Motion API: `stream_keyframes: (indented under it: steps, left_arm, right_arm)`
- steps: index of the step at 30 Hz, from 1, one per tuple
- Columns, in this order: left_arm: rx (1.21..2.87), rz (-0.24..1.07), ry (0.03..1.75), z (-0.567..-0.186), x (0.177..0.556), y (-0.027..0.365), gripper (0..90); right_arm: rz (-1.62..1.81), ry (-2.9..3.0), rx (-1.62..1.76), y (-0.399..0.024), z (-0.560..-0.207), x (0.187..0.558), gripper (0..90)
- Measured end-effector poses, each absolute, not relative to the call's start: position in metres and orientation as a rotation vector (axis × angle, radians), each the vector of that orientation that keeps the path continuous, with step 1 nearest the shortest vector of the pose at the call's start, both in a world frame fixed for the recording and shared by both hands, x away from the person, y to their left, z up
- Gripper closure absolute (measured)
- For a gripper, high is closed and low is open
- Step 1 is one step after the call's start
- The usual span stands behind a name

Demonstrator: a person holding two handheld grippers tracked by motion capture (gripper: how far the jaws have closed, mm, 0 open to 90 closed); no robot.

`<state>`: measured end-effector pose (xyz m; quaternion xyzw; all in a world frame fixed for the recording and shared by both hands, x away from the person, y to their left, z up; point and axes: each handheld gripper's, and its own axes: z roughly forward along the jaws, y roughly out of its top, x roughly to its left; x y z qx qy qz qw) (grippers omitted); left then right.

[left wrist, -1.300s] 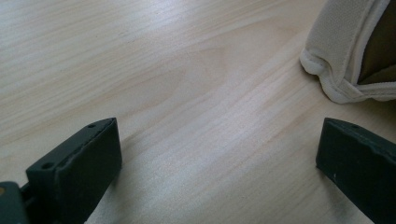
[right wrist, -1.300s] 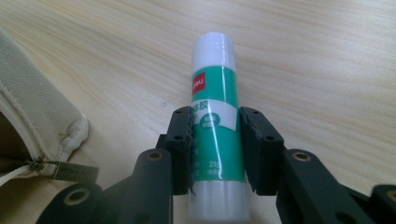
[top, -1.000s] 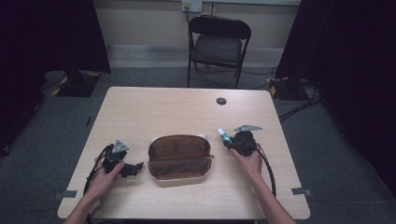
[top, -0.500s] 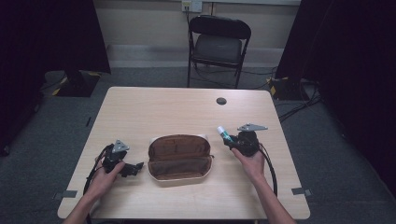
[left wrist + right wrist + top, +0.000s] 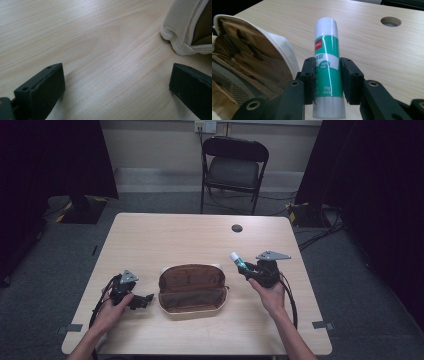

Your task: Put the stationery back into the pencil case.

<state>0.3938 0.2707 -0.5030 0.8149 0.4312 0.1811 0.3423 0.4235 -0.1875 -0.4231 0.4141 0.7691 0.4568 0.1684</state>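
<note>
**Glue stick lifted, pouch next**

My right claw (image 5: 245,268) has risen a little off the counter (image 5: 165,235) since a second ago, clamped on the green glue stick (image 5: 326,67), which points toward the open pouch (image 5: 192,290) from its right. I judge insertion comes next. My left claw (image 5: 145,300) rests left of the pouch, jaws wide, empty.
</note>
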Motion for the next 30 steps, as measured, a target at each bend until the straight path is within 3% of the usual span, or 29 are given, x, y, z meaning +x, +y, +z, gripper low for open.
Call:
stream_keyframes:
  steps: [18, 30]
  left_arm:
    - [2.121, 0.467, 1.116, -0.503, 0.394, 0.271, 0.0]
    - [2.122, 0.467, 1.114, -0.503, 0.394, 0.271, 0.0]
  right_arm:
    - [1.491, 2.195, 0.884, -0.149, -0.367, 0.385, 66.4]
    - [1.519, 2.329, 0.736, -0.111, -0.365, 0.369, 66.4]
